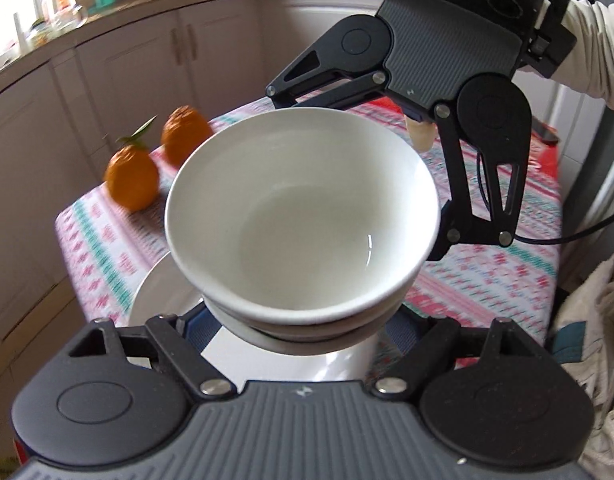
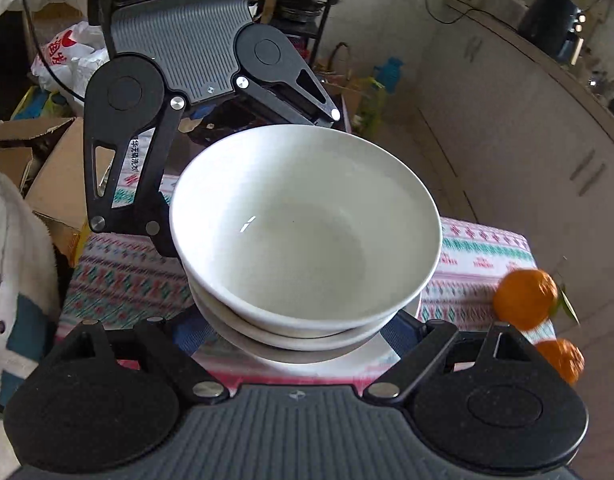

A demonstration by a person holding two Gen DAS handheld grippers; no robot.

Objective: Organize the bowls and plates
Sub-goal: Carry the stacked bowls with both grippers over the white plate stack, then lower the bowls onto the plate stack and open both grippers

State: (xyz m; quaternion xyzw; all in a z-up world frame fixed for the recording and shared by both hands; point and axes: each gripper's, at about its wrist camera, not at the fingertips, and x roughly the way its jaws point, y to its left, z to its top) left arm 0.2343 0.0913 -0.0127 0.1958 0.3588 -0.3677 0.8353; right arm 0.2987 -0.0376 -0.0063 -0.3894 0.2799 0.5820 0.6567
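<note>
Between both sets of jaws: a stack of white bowls (image 1: pixel 303 216), gripped from opposite sides and lifted clear of the table.
Bowls counted: three nested rims show in the right wrist view, the top bowl (image 2: pixel 307 224) empty and tilted slightly.
Left gripper (image 1: pixel 303 332): its jaws are spread wide and clasp the lower part of the stack; the pads themselves are hidden under the bowls.
Right gripper (image 2: pixel 299 332): likewise clenched on the stack's lower part from the other side, pads hidden beneath the rims.
Across the stack: each camera sees the other gripper's fingers reaching in at the far rim.
Below the jaws: one white plate (image 1: pixel 155 292) lies on the table, partly covered by the bowls held over it.
Table (image 1: pixel 507 272): small, covered by a cloth with pink, green and white pattern.
Oranges: two, one with leaves (image 1: pixel 131 182) and one without (image 1: pixel 186 132), on the cloth to the left of the left jaws and well apart from the stack; both are blurred.
Beyond the left jaws: pale cabinets (image 1: pixel 119 72) under a cluttered counter.
Beside the right jaws, to their left: cardboard boxes (image 2: pixel 55 176) and a plastic bag (image 2: pixel 67 56) next to the table.
In the way: nothing lies between the stack and the plate beneath.
Person: a pale sleeve (image 1: pixel 595 48) shows behind the right gripper.
</note>
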